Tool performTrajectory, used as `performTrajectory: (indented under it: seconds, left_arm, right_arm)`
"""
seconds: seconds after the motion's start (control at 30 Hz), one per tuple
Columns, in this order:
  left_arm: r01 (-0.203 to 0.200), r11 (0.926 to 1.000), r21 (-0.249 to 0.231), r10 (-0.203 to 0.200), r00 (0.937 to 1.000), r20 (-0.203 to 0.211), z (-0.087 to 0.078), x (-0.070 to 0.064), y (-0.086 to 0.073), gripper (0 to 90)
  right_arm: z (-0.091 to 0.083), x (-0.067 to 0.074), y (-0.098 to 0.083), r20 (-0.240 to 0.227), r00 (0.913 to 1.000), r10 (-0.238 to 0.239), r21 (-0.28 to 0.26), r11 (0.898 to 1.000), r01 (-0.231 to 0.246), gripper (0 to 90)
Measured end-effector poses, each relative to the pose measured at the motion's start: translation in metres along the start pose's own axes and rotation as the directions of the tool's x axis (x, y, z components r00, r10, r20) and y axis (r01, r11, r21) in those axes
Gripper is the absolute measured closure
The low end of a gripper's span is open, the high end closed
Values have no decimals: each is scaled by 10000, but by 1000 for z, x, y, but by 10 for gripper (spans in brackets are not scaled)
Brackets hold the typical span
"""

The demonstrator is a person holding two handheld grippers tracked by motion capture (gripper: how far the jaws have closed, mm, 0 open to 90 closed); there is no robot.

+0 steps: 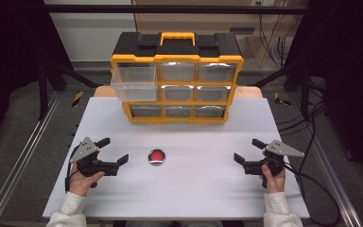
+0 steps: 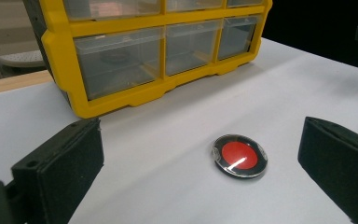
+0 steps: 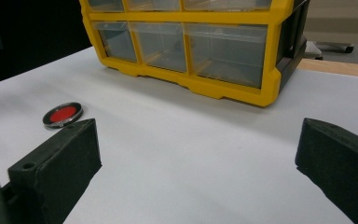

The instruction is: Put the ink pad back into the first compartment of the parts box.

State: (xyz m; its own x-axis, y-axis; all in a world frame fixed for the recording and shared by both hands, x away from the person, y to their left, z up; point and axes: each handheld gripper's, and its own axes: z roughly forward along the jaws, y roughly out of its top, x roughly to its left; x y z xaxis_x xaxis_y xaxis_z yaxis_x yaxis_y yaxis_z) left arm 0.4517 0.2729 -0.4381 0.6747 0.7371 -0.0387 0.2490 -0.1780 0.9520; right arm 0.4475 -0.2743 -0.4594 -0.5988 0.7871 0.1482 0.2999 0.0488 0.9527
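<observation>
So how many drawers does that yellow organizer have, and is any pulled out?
9, in three rows of three in the yellow organizer. The top-left drawer is pulled out; the other eight sit shut. None look hidden.

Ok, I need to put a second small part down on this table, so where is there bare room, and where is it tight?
Bare white table lies between the red disc and the right tongs, and along the near edge between the hands. A free strip also runs between the disc and the yellow drawer cabinet. It is tighter between the left tongs and the disc.
</observation>
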Motion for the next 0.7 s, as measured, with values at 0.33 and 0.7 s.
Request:
performTrajectory:
  seconds: [0.33,0.7]
  left_arm:
    - [24,10000,7,-24,10000,54,-1,0,2,2]
    - [59,10000,0,-59,10000,14,0,-3,9,0]
  right_arm:
    - [0,0,0,19,10000,-62,-44,10000,62,4]
    - [-2,0,1,22,10000,-6,-63,10000,7,5]
